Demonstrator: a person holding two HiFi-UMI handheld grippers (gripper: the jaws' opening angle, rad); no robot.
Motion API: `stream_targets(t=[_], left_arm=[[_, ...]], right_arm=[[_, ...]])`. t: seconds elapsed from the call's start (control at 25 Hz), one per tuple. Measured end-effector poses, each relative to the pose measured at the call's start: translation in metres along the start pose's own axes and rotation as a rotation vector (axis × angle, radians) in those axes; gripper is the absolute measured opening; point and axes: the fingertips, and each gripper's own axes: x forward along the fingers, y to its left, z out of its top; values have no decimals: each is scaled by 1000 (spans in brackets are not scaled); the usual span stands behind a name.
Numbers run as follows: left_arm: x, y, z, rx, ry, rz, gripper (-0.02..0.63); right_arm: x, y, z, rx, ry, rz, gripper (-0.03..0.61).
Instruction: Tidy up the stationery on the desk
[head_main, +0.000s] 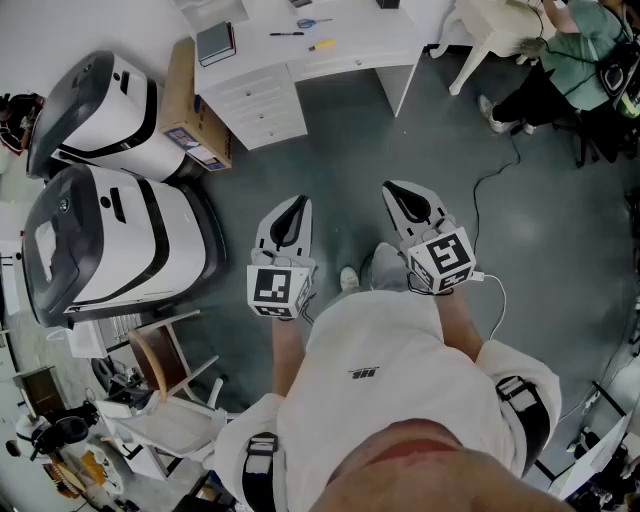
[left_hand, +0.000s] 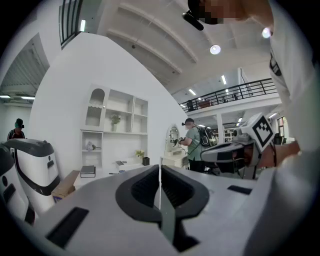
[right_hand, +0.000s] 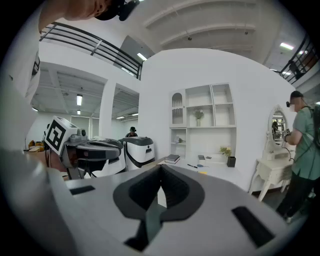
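The white desk (head_main: 360, 40) stands well ahead of me, at the top of the head view. On it lie a dark book (head_main: 216, 43), a black pen (head_main: 286, 34), blue scissors (head_main: 313, 22) and a yellow marker (head_main: 322, 45). I hold both grippers at waist height over the grey floor, far short of the desk. The left gripper (head_main: 297, 204) and the right gripper (head_main: 398, 187) are both shut with nothing between the jaws. In the right gripper view the desk (right_hand: 210, 167) shows beyond the right gripper (right_hand: 161, 171), with the book (right_hand: 172, 159) on it. The left gripper (left_hand: 160, 172) points the same way.
Two large white and black machines (head_main: 100, 110) (head_main: 110, 245) stand at the left, with a cardboard box (head_main: 190, 105) beside the desk drawers (head_main: 258, 105). A person (head_main: 575, 60) is at a white dressing table (head_main: 495, 25) at the right. A cable (head_main: 495, 185) runs across the floor. A wooden chair (head_main: 165, 350) is at the lower left.
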Motion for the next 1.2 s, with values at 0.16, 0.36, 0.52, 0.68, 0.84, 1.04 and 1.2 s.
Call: stream_targets(t=[0.16, 0.36, 0.52, 0.68, 0.84, 1.04, 1.2], left_arm=[[12, 5, 1, 0, 1, -8, 0], [36, 8, 3, 17, 14, -24, 0], [60, 16, 6, 25, 10, -30, 0], [98, 28, 12, 24, 11, -34, 0], [139, 41, 14, 24, 23, -33, 0], [181, 59, 23, 22, 34, -7, 0], [218, 68, 31, 25, 43, 2, 0]], right_arm=[[13, -7, -3, 19, 8, -10, -3], [30, -21, 0, 7, 4, -13, -2], [54, -37, 3, 3, -7, -10, 2], [84, -62, 6, 2, -9, 2, 14], [113, -95, 12, 7, -14, 23, 15], [146, -131, 19, 7, -10, 57, 15], [171, -161, 27, 6, -11, 83, 14]])
